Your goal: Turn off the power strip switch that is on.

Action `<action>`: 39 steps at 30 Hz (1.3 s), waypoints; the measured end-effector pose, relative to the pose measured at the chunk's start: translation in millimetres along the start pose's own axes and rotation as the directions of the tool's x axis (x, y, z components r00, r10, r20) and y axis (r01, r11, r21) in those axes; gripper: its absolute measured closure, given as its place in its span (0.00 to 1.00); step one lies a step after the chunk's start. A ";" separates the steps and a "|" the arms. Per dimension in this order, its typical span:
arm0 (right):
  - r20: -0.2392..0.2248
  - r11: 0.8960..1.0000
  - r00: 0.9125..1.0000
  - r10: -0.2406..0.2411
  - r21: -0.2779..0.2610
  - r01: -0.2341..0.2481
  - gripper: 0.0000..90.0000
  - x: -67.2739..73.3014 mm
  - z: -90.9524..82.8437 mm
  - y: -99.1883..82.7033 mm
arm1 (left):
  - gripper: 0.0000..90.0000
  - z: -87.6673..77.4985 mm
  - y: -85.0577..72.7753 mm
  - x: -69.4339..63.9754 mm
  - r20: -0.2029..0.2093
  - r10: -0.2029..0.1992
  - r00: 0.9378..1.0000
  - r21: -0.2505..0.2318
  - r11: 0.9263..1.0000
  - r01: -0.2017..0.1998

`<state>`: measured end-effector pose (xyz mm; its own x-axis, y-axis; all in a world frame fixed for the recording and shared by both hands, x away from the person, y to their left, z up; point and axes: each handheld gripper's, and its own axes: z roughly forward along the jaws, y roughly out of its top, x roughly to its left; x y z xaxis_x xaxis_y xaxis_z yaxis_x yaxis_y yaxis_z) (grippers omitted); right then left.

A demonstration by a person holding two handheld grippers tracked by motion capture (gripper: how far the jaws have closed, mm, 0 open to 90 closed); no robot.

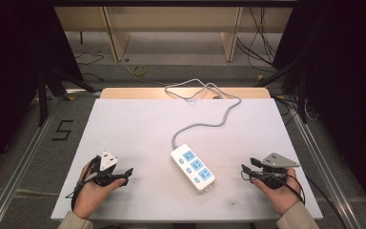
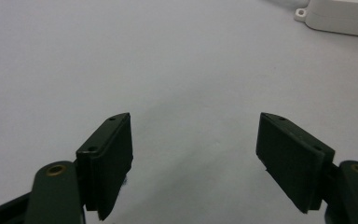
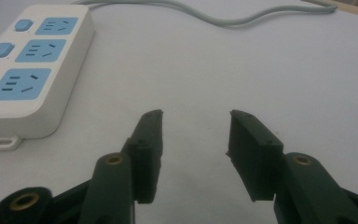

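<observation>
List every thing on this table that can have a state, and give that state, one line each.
Power strip: lies flat on the white table top, sockets up, all three sockets empty, untouched by either gripper.
Cord: attached to the strip's far end, loops slackly toward the table's back edge.
Left gripper: jaws open, nothing between them.
Right gripper: jaws open, nothing between them, beside the strip.
</observation>
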<state>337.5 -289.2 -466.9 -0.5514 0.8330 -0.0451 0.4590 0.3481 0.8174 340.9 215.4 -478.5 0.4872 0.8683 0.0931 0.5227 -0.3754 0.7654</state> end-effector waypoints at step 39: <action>-0.016 0.989 0.999 -0.050 0.138 0.052 1.00 2.3 -5.8 19.8 | 0.31 2.2 3.6 -0.4 -0.005 0.004 1.000 -0.001 1.000 -0.004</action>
<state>341.3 -282.8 -447.4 -0.5848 0.8075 -0.0771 0.5217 0.4471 0.7266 344.1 213.0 -477.2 0.4857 0.8685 0.0994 0.5199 -0.3784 0.7659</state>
